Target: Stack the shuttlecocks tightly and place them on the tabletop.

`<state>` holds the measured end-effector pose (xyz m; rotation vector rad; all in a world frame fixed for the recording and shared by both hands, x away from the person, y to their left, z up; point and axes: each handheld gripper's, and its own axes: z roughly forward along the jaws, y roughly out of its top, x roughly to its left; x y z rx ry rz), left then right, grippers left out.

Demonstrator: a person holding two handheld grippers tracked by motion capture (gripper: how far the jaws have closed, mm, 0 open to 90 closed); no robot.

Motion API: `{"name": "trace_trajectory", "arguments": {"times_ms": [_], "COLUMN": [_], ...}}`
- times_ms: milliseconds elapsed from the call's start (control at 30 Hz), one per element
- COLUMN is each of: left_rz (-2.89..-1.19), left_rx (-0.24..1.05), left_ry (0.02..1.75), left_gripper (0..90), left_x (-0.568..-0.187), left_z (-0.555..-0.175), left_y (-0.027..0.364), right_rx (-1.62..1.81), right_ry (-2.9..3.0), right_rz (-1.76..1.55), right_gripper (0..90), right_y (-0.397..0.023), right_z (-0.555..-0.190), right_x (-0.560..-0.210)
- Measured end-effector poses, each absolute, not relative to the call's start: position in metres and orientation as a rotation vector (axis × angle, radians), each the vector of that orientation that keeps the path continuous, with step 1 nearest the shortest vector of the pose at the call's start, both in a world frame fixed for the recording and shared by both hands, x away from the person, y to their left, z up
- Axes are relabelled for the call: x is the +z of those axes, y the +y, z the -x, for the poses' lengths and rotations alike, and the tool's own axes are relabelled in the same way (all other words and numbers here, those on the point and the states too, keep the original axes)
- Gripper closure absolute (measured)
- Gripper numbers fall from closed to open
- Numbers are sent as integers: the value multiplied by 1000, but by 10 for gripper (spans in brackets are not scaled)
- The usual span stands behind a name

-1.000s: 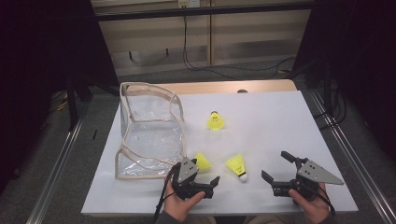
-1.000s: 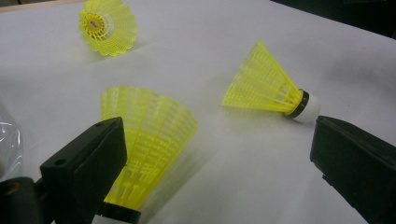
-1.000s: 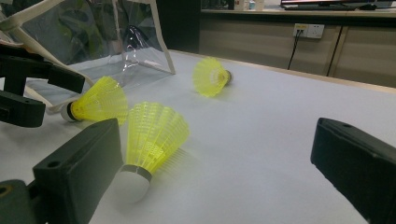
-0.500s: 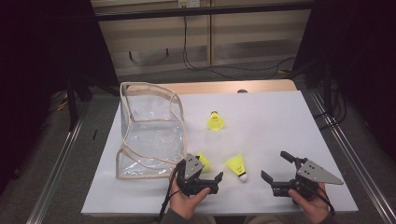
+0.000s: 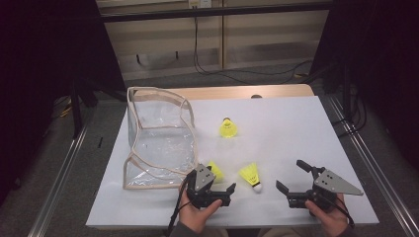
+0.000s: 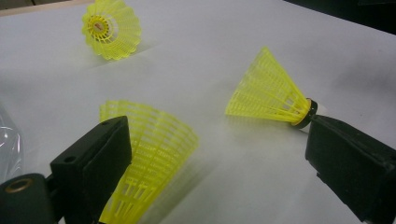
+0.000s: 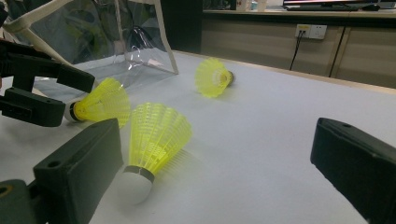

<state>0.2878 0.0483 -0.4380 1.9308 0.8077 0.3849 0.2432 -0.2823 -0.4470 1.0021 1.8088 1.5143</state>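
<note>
Beside the clear bag's (image 5: 158,143) near right corner: nearest shuttlecock (image 5: 215,171) on its side on the white desk (image 5: 296,128), touching or just short of the bag's edge. Long axis flat on the desk; yellow skirt opening away from the person, cork end toward the left tongs (image 5: 217,190) and hidden behind them in the left gripper view. Left tongs gaping wide, nothing between the jaws, hovering right over that cork end; one jaw overlapping the skirt (image 6: 149,158) in the left gripper view, contact impossible to tell.

Farther right of the bag: second shuttlecock (image 5: 251,175), also lying flat, white cork toward the person and slightly right, skirt toward the bag. Just beside the left tongs' other jaw.

Beyond the bag's right side, well apart from the other two: third shuttlecock (image 5: 228,128), tipped over, skirt facing the person, cork pointing away.

Well right of the bag, near the desk's front edge: right tongs (image 5: 292,178) spread open and empty, aimed back toward the bag and the second shuttlecock.
</note>
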Motion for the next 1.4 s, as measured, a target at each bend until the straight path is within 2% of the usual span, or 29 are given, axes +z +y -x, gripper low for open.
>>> {"name": "trace_trajectory", "arguments": {"times_ms": [300, 633, 833, 1167, 1267, 1367, 1400], "left_rz": [-1931, -1956, -1976, -1975, -1981, -1999, -2002], "left_rx": [412, 554, 585, 610, 635, 637, 642], "left_ry": [813, 857, 882, 911, 909, 910, 903], "left_gripper": [71, 144, 213, 228, 286, 395, 492], "left_x": [-435, -442, -444, -447, -447, -447, -448], "left_z": [-287, -291, -290, -292, -291, -291, -291], "left_y": [41, 34, 39, 43, 44, 48, 48], "right_rx": [1516, 1518, 1522, 1519, 1520, 1520, 1521], "right_ry": [1814, 1815, 1814, 1814, 1816, 1816, 1815], "right_rz": [-1001, -998, -1003, -1004, -1004, -1004, -1002], "right_gripper": [16, 17, 16, 17, 18, 18, 18], "right_y": [-282, -282, -282, -282, -282, -282, -282], "right_z": [-244, -244, -244, -244, -244, -244, -244], "right_x": [-447, -447, -448, -448, -448, -448, -448]}}
